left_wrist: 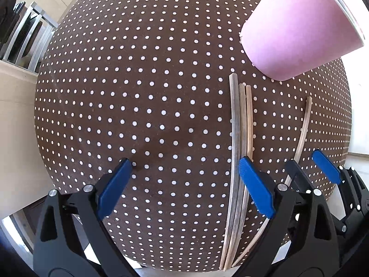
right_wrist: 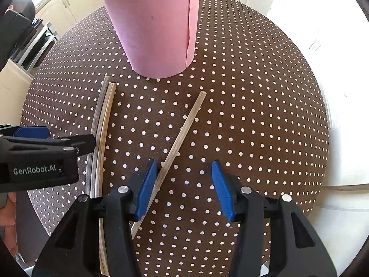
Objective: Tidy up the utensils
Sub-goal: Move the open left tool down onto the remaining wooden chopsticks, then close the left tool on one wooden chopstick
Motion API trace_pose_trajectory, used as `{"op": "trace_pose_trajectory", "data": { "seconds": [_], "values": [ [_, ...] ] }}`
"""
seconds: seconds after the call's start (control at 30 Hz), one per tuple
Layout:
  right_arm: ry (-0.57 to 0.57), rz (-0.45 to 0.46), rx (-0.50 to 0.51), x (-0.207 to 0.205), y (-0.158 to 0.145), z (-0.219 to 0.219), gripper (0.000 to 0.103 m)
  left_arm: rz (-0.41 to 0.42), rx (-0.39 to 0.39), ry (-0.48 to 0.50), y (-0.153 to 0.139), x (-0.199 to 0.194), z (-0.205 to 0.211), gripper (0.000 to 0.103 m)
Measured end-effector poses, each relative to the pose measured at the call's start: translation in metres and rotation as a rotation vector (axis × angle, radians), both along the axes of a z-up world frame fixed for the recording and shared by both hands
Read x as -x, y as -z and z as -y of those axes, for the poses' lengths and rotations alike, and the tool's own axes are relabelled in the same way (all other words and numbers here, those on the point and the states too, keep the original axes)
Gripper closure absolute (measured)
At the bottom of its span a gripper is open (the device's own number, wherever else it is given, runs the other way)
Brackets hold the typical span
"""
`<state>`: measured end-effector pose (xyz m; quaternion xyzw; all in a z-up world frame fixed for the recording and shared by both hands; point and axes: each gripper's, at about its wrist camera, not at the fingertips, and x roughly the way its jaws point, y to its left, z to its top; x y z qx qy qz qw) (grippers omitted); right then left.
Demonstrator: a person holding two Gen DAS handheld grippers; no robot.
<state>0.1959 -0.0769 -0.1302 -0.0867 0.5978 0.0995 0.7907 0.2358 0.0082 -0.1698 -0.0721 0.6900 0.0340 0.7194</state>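
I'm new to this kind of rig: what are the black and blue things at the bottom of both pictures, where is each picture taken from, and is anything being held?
Each picture comes from a camera on a hand-held pair of tongs, looking along its two blue-padded fingers. A person holds one in each hand; there is no robot arm.

The left view shows the left tongs wide open over a brown polka-dot tablecloth, holding nothing. The right tongs show in their own view, also open.

On the cloth stand a pink cup, three chopsticks lying side by side, and one single chopstick apart from them. The single chopstick passes right by the inner face of one pad of the right tongs, but the pads are not pressed on it, so nothing is held.
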Motion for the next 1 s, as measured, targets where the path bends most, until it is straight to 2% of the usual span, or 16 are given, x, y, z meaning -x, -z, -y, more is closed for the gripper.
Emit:
{"op": "trace_pose_trajectory", "data": {
  "seconds": [0.2,0.3,0.37,0.5,0.53,0.63,0.73,0.83,0.9,1.0],
  "values": [
    [-0.009,0.007,0.010,0.003,0.001,0.000,0.056,-0.058,-0.001,-0.098,0.015,-0.012,-0.014,0.011],
    [-0.010,0.010,0.010,0.007,-0.001,0.000,0.056,-0.052,-0.061,-0.089,0.013,-0.015,-0.016,0.011],
    [-0.010,0.014,0.009,0.009,-0.001,0.000,0.056,-0.051,-0.065,-0.083,0.013,-0.017,-0.016,0.011],
    [-0.007,0.023,0.003,0.013,0.001,0.002,0.056,-0.103,-0.053,-0.146,0.024,-0.020,-0.015,0.009],
    [-0.007,0.025,0.001,0.013,0.001,0.001,0.056,-0.089,-0.048,-0.174,0.023,-0.020,-0.016,0.009],
    [-0.010,0.027,0.002,0.015,0.001,0.003,0.056,-0.046,-0.052,-0.112,0.021,-0.019,-0.011,0.013],
    [-0.011,0.026,0.000,0.016,0.000,0.005,0.056,0.001,-0.059,-0.036,0.015,-0.011,-0.004,0.022],
    [-0.022,0.034,0.006,0.018,0.000,0.005,0.056,0.042,-0.067,0.053,0.006,-0.001,0.003,0.046],
    [-0.044,0.042,0.019,0.020,0.000,0.003,0.056,0.060,-0.072,0.117,0.001,0.006,0.008,0.069],
    [-0.058,0.038,0.018,0.020,0.000,0.002,0.058,0.078,-0.068,0.160,-0.001,0.012,0.010,0.074]
  ]
}}
